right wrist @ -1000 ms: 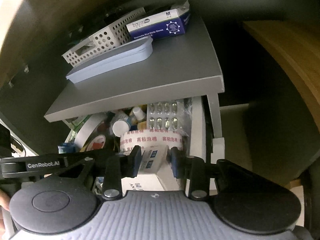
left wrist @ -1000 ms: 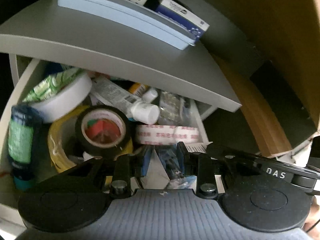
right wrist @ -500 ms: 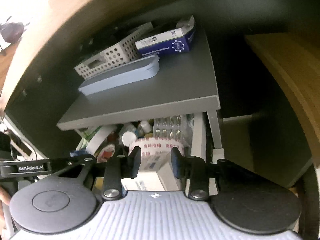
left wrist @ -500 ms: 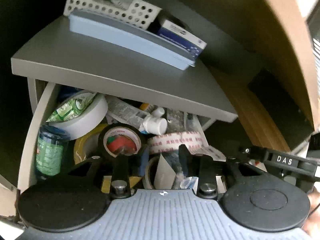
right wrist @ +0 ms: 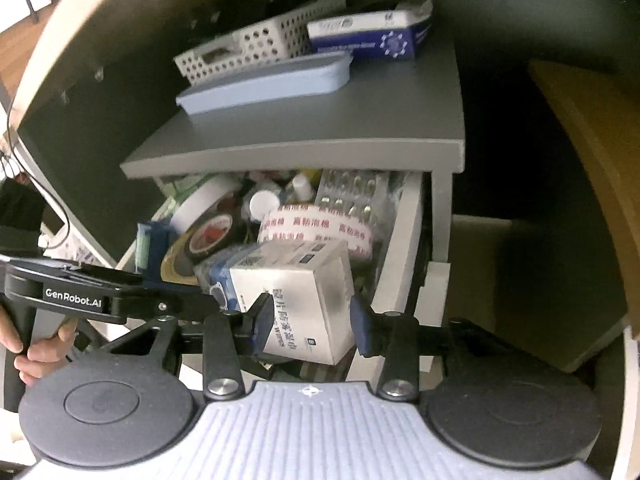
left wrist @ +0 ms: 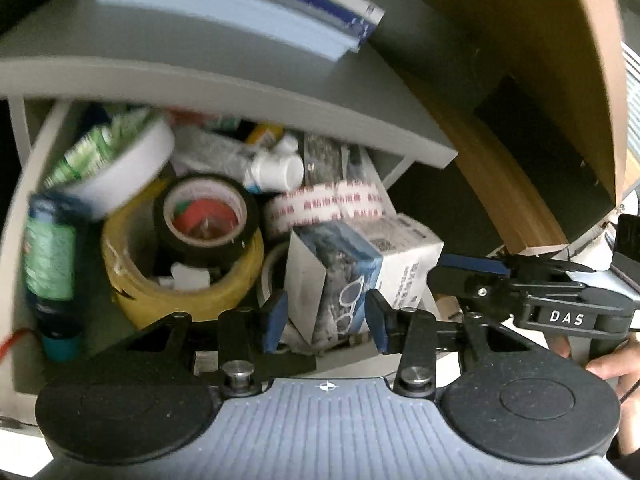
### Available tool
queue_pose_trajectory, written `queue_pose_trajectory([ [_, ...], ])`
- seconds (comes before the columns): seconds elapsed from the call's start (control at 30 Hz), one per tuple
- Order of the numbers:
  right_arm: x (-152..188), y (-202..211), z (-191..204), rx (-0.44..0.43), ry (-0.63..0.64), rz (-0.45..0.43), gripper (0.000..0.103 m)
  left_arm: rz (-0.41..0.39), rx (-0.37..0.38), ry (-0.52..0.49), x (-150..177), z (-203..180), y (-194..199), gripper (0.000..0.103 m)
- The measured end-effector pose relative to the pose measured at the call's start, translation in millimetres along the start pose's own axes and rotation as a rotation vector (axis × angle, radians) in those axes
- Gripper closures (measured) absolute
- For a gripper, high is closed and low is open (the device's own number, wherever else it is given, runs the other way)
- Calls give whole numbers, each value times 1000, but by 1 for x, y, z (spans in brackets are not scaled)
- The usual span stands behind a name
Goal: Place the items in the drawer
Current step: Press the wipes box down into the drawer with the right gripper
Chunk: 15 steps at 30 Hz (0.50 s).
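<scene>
The open white drawer (left wrist: 24, 184) (right wrist: 396, 256) is packed with tape rolls, bottles and blister packs. A white and blue wipes box (left wrist: 360, 256) (right wrist: 296, 296) lies on top at the drawer's front right. My left gripper (left wrist: 326, 318) is open in front of the box, its jaws apart on either side without pressing it. My right gripper (right wrist: 312, 324) is open too, its jaws either side of the box's near corner with gaps showing. The right gripper also shows in the left wrist view (left wrist: 476, 268).
A yellow tape roll (left wrist: 176, 272) with a black roll (left wrist: 204, 216) on it, a white roll (left wrist: 128, 172) and a green bottle (left wrist: 52, 264) fill the drawer's left. A printed foam tape roll (right wrist: 316, 228) lies behind the box. The grey shelf (right wrist: 320, 124) above carries a basket and boxes.
Both grippers have pulled back from the drawer and their jaws have spread wider. The wipes box now lies in full view on top of the drawer's contents.
</scene>
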State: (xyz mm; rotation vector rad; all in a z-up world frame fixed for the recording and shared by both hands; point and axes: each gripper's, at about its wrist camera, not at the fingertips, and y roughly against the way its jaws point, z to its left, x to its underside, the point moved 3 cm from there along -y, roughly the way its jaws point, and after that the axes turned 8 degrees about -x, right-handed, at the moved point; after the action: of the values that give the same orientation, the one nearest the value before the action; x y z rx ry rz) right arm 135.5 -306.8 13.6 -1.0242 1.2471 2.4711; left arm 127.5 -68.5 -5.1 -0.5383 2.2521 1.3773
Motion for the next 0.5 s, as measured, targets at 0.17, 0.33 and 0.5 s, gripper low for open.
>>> queue_pose_trajectory([
  [0.17,1,-14,-6,-25,-41,39,54,59,19,12,2,1,-16,71],
  [0.33,-5,-9,-14,-63,-160,51,58,62,28,37,-1,4,-13,70],
  [0.5,-11,2,-19,-111,-295,95,58,71,50,66,-6,4,2,70],
])
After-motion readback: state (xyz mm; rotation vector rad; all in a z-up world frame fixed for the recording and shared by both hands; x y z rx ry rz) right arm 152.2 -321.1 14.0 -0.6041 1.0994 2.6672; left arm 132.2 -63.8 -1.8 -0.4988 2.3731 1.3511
